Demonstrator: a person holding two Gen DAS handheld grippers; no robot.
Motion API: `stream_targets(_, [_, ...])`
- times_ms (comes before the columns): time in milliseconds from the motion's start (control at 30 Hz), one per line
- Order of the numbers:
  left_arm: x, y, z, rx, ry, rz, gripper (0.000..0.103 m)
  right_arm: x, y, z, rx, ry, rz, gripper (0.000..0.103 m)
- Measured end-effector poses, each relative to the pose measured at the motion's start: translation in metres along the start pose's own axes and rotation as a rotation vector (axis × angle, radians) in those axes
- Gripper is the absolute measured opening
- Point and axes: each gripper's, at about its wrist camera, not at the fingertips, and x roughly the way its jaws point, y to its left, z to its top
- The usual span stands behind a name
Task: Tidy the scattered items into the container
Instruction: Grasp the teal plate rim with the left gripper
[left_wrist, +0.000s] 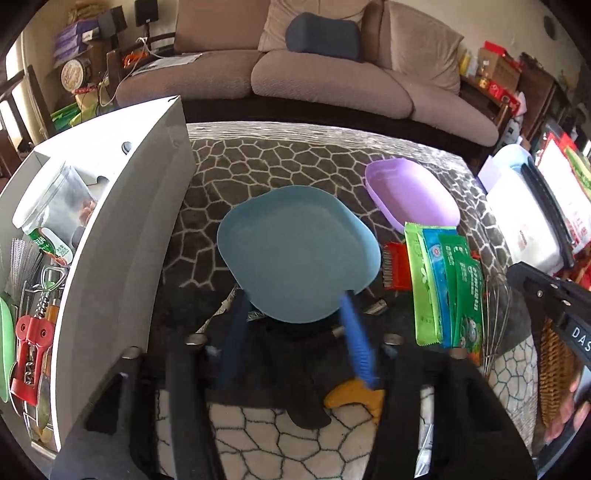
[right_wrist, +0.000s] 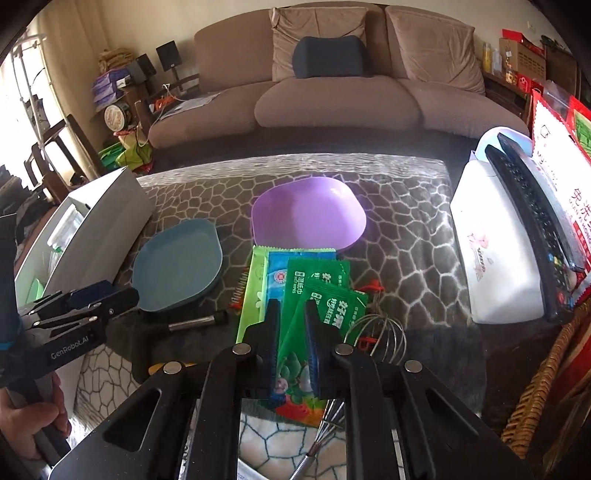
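Observation:
My left gripper (left_wrist: 291, 314) is shut on the near rim of a blue square plate (left_wrist: 295, 251) and holds it tilted above the patterned tablecloth, beside the white container (left_wrist: 122, 236) on the left. The plate (right_wrist: 177, 264) and the left gripper (right_wrist: 122, 299) also show in the right wrist view. My right gripper (right_wrist: 291, 314) is open, its fingers (right_wrist: 271, 332) straddling a fan of green and blue wet-wipe packets (right_wrist: 306, 291). A purple bowl (right_wrist: 308, 214) sits behind the packets.
The container holds a red corkscrew (left_wrist: 31, 339), a clear jar (left_wrist: 55, 199) and other utensils. A wire whisk (right_wrist: 380, 332), a red comb (left_wrist: 393, 266), a metal tube (right_wrist: 199, 323) and a yellow item (left_wrist: 354, 397) lie on the cloth. A white tissue pack (right_wrist: 495, 258) stands right.

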Motion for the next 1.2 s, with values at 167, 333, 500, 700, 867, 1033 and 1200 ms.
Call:
stream_targets(167, [0.022, 0.008, 0.006, -0.02, 0.021, 0.011, 0.073, 0.025, 0.014, 0.017, -0.043, 0.011, 0.0, 0.063])
stream_targets(333, [0.04, 0.013, 0.011, -0.034, 0.041, 0.012, 0.074, 0.06, 0.023, 0.033, -0.038, 0.067, 0.038, 0.066])
stream_targets(500, [0.057, 0.018, 0.014, -0.047, 0.064, 0.026, 0.074, 0.083, 0.025, 0.038, 0.006, 0.106, 0.128, 0.066])
stream_targets(700, [0.072, 0.029, 0.015, -0.094, 0.088, -0.03, 0.08, 0.096, 0.037, 0.046, 0.033, 0.104, 0.206, 0.065])
stream_targets(867, [0.079, 0.03, 0.018, -0.087, 0.094, -0.032, 0.069, 0.112, 0.055, 0.048, 0.002, 0.139, 0.205, 0.063])
stream_targets(1033, [0.082, 0.029, 0.023, -0.081, 0.092, -0.012, 0.051, 0.114, 0.053, 0.05, 0.027, 0.13, 0.228, 0.051])
stream_targets(1200, [0.081, 0.033, 0.026, -0.075, 0.065, -0.033, 0.019, 0.096, 0.023, 0.069, 0.085, 0.063, 0.212, 0.051])
